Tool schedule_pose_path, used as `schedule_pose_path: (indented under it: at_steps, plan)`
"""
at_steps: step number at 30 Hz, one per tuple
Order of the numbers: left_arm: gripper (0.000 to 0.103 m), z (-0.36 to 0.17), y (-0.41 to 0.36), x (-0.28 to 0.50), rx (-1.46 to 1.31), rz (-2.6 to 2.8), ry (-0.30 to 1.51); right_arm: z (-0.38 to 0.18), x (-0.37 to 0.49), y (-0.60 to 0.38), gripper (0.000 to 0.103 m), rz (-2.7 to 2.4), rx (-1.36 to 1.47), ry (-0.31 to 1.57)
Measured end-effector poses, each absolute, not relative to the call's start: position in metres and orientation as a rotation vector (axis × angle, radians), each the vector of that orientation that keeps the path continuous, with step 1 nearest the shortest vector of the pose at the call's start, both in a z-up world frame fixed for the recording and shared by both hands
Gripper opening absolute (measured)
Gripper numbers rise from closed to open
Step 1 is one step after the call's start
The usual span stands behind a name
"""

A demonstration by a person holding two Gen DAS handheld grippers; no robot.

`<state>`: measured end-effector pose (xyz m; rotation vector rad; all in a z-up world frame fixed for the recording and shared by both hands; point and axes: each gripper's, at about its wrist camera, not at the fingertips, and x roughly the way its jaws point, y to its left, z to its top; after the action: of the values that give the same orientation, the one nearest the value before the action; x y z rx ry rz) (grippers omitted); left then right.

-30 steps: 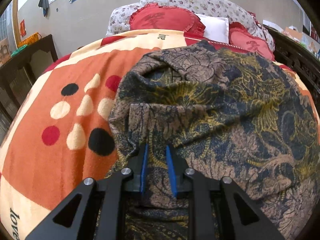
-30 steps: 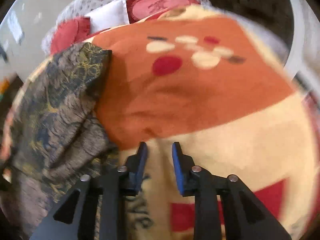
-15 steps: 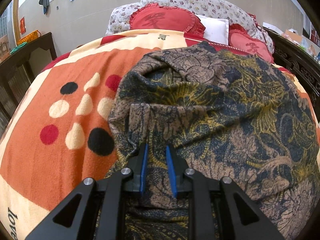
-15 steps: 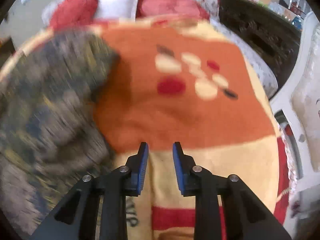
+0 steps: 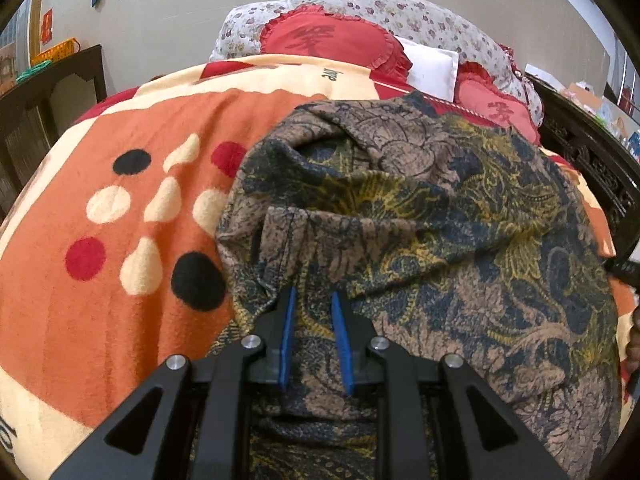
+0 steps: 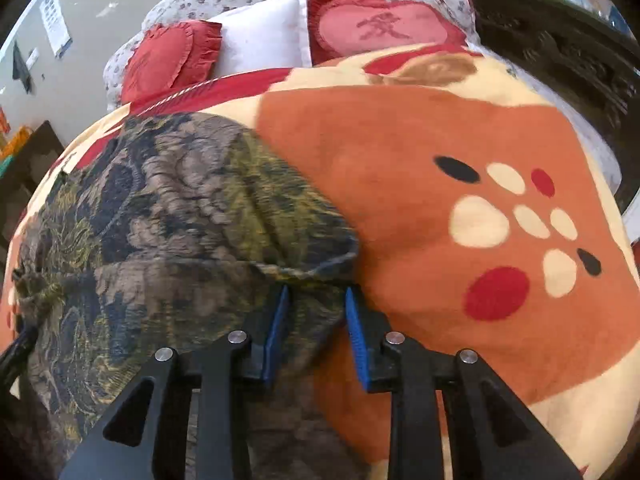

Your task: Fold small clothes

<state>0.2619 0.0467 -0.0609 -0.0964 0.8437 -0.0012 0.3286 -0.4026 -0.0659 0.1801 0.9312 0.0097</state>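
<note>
A dark blue, brown and yellow patterned garment [image 5: 440,220] lies crumpled on an orange spotted blanket [image 5: 100,300]. My left gripper [image 5: 312,294] sits at the garment's near left part. Its blue pads stand narrowly apart with bunched cloth filling the gap, and folds run up to the left fingertip. In the right wrist view the same garment [image 6: 180,208] covers the left half of the blanket [image 6: 440,140]. My right gripper [image 6: 316,290] is open at the garment's near right hem, with the hem lying between its fingers and not pinched.
Red heart cushions [image 5: 328,40] and a white pillow [image 6: 264,40] lean on a floral bolster at the bed's head. A dark carved bed frame [image 5: 592,152] runs along the right side. Dark furniture [image 5: 40,112] stands to the left. Bare blanket spreads right of the garment.
My right gripper has swept left over the blanket from bare orange cloth to the garment's right hem, which now lies between its fingers. The left gripper and its cloth have not moved.
</note>
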Motion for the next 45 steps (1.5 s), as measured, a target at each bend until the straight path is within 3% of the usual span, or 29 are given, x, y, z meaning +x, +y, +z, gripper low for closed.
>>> schedule_pose_path:
  at_steps: [6, 11, 17, 21, 24, 29, 30, 32, 34, 39, 43, 45]
  plan:
    - [0.021, -0.061, 0.043, 0.262, -0.08, 0.008, 0.844, -0.011, 0.308, -0.344, 0.026, 0.182, 0.113, 0.735]
    - [0.021, -0.061, 0.042, 0.262, -0.072, 0.013, 0.845, -0.056, 0.321, -0.305, 0.025, 0.19, 0.022, 0.818]
    - [0.021, -0.061, 0.042, 0.262, -0.071, 0.013, 0.844, -0.015, 0.273, -0.288, 0.026, 0.182, -0.008, 0.773]
    - [0.021, -0.061, 0.042, 0.262, -0.071, 0.013, 0.845, -0.034, 0.241, -0.275, 0.041, 0.201, -0.048, 0.832]
    - [0.021, -0.06, 0.04, 0.261, -0.06, 0.019, 0.845, -0.07, 0.241, -0.267, 0.043, 0.163, -0.153, 0.84]
    - [0.021, -0.043, 0.051, 0.261, -0.063, -0.092, 0.938, -0.033, 0.241, -0.279, 0.043, 0.158, -0.084, 0.969]
    - [0.024, -0.036, 0.059, 0.257, -0.088, -0.114, 0.953, -0.02, 0.229, -0.285, 0.043, 0.154, -0.081, 0.951]
    - [0.055, -0.012, 0.083, 0.235, -0.108, -0.129, 0.943, 0.001, 0.197, -0.297, 0.043, 0.162, -0.089, 0.91]
    - [0.072, 0.009, 0.104, 0.202, -0.067, -0.127, 0.899, 0.014, 0.161, -0.313, 0.044, 0.178, -0.1, 0.884]
    - [0.072, -0.007, 0.138, 0.122, -0.109, -0.288, 1.018, 0.009, 0.063, -0.351, 0.044, 0.195, -0.086, 0.872]
    - [0.056, -0.048, 0.146, 0.058, -0.276, -0.409, 1.185, -0.004, 0.003, -0.372, 0.044, 0.207, -0.009, 0.846]
    - [0.056, -0.051, 0.146, 0.029, -0.32, -0.427, 1.167, -0.005, -0.014, -0.374, 0.044, 0.206, 0.002, 0.823]
